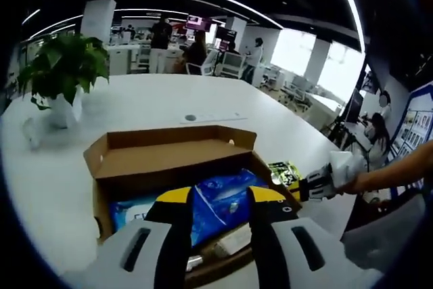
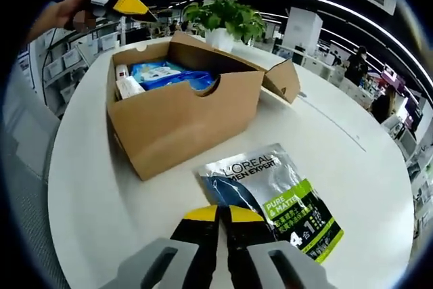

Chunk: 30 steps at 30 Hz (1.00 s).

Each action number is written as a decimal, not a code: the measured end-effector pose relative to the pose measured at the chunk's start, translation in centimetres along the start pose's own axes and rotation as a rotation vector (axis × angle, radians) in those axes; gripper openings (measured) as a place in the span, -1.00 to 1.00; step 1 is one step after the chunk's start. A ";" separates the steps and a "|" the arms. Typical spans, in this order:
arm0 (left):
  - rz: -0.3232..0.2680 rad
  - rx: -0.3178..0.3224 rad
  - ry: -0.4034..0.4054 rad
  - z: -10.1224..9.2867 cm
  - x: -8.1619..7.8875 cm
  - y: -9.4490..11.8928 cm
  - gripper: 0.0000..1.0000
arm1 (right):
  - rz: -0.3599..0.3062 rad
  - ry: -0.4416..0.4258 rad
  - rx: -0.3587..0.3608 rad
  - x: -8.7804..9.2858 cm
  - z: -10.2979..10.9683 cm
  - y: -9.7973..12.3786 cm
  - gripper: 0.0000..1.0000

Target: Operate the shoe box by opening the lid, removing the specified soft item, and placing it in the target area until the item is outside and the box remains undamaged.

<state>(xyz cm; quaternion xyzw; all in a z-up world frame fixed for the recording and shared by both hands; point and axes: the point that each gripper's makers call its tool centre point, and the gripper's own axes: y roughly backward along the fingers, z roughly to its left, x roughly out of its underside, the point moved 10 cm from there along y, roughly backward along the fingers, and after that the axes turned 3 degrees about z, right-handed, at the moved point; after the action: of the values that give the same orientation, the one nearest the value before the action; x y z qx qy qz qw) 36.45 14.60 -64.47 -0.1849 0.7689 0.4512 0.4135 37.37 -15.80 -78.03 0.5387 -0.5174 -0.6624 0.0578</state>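
Two grippers, L gripper [image 1: 218, 197] jaws apart above open shoe box [image 2: 183, 116], blue packs [image 1: 223, 201] inside, R gripper [image 2: 223, 216] jaws nearly shut, low by sachet [image 2: 274, 197] flat on table [image 2: 122, 228] near box, plant [image 2: 223, 18] far.

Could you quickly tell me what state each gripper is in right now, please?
Left gripper: open, holding nothing, above the shoe box.
Right gripper: shut, holding nothing, by the sachet.

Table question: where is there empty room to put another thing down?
The white table is bare beyond the silver and green packet, and between the cardboard box and the potted plant. The box itself is crowded with a blue packet and more, and the left gripper hangs over it.
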 end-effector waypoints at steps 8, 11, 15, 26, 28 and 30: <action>-0.027 -0.034 -0.016 1.2 -0.4 1.1 -0.30 | 0.008 -0.007 0.002 -0.1 0.2 0.1 -0.94; -0.041 -0.051 -0.034 1.8 -0.6 1.4 -0.26 | 0.012 -0.028 0.010 0.0 0.1 0.5 -0.90; -0.060 -0.056 -0.040 2.3 -0.4 1.6 -0.22 | 0.009 -0.026 0.032 0.2 -0.3 1.5 -0.86; -0.047 -0.065 -0.087 2.7 0.2 1.7 -0.10 | 0.003 -0.087 0.095 0.7 -1.0 3.1 -0.42; -0.050 -0.067 -0.099 2.7 0.3 1.7 -0.05 | 0.007 -0.110 0.116 0.9 -1.2 3.3 -0.37; -0.054 -0.064 -0.110 2.6 0.4 1.7 0.00 | 0.009 -0.133 0.129 1.0 -1.5 3.4 -0.29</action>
<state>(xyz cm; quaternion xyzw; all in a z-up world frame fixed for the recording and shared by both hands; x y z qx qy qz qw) 36.34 17.78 -64.48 -0.1938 0.7247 0.4739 0.4611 36.43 -18.93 -75.96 0.4938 -0.5641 -0.6617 -0.0082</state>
